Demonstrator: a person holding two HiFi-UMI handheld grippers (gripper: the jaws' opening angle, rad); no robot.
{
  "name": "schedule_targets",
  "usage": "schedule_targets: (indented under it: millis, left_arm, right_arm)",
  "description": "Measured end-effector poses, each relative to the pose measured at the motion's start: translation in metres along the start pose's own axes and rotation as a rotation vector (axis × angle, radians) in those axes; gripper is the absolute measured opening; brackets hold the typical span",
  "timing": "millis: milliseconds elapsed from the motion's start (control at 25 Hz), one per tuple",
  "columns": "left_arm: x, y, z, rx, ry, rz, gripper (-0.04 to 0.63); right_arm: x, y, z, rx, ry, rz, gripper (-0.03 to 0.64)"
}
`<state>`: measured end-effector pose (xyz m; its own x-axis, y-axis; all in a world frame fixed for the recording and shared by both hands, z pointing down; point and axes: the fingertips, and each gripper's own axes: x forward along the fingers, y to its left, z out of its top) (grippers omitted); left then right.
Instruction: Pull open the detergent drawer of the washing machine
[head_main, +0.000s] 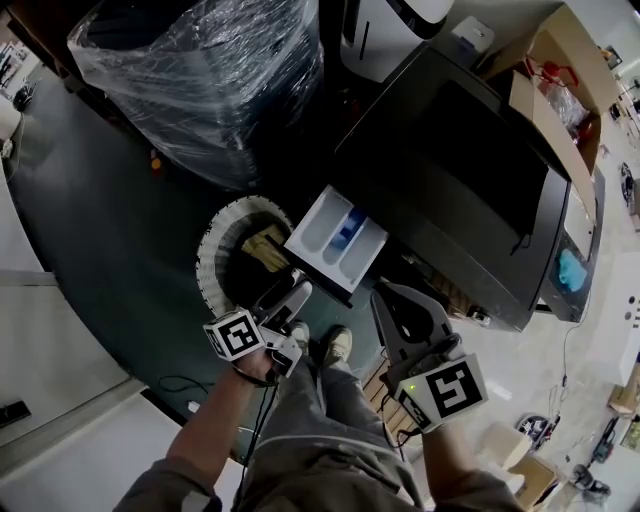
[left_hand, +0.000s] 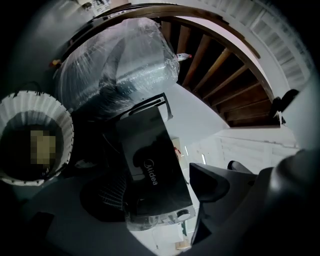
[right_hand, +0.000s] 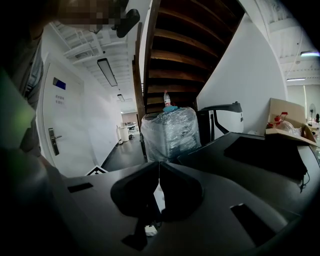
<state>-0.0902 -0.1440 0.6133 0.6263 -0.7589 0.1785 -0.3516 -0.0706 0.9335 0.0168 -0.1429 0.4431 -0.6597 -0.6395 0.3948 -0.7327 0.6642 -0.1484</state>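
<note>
At centre frame the detergent drawer (head_main: 337, 238) stands pulled out of the washing machine (head_main: 470, 190); my left gripper (head_main: 295, 297) gapes empty, my right gripper (head_main: 390, 300) sits closed on nothing.

White detergent drawer (head_main: 337, 238), blue in one compartment, against the black washing machine (head_main: 450, 170), ahead of the left gripper (head_main: 297, 295) and right gripper (head_main: 379, 293), their cubes patterned black-and-white.

"Midea" in pale letters on a dark panel of the washing machine (left_hand: 148, 150), left gripper view. Blue door plate (right_hand: 59, 83) on the white door, right gripper view: print too small to read. Nothing else legible.
</note>
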Motion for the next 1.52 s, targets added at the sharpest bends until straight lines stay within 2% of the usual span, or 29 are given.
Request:
schedule_targets:
  millis: [120,280,400,560,760,880,1040,1160,1240,1360,1520]
  left_arm:
    - [-0.003,-0.010,0.009,0.077,0.018,0.020,0.416]
    - [-0.011,-0.024,0.024,0.133,0.016,0.068,0.414]
    - [-0.018,-0.038,0.036,0.215,0.014,0.104,0.355]
    - [-0.023,-0.071,0.055,0.425,-0.012,0.116,0.337]
    - [-0.029,-0.119,0.073,0.688,-0.024,0.138,0.261]
    - [-0.033,-0.145,0.082,0.796,-0.006,0.142,0.228]
    - [-0.038,-0.183,0.098,0.860,-0.038,0.123,0.201]
    - [-0.041,-0.213,0.108,0.830,-0.068,0.084,0.192]
    - [-0.044,-0.235,0.115,0.839,-0.091,0.066,0.191]
    - [-0.048,-0.266,0.123,0.911,-0.125,0.060,0.156]
    - [-0.056,-0.305,0.130,1.045,-0.168,0.069,0.150]
  right_arm:
    - [-0.005,0.001,0.011,-0.004,-0.017,-0.005,0.031]
    - [-0.014,0.001,0.029,-0.027,-0.043,-0.028,0.031]
    - [-0.021,0.000,0.043,-0.060,-0.070,-0.057,0.031]
    - [-0.031,-0.001,0.062,-0.067,-0.095,-0.071,0.031]
    - [-0.047,0.003,0.088,-0.083,-0.128,-0.083,0.031]
    - [-0.057,0.006,0.105,-0.105,-0.150,-0.085,0.031]
    - [-0.074,0.008,0.128,-0.131,-0.191,-0.093,0.031]
    - [-0.089,0.011,0.145,-0.150,-0.226,-0.095,0.031]
    - [-0.100,0.012,0.156,-0.163,-0.247,-0.099,0.031]
    - [-0.115,0.014,0.170,-0.171,-0.278,-0.111,0.031]
    - [-0.134,0.014,0.186,-0.189,-0.317,-0.124,0.031]
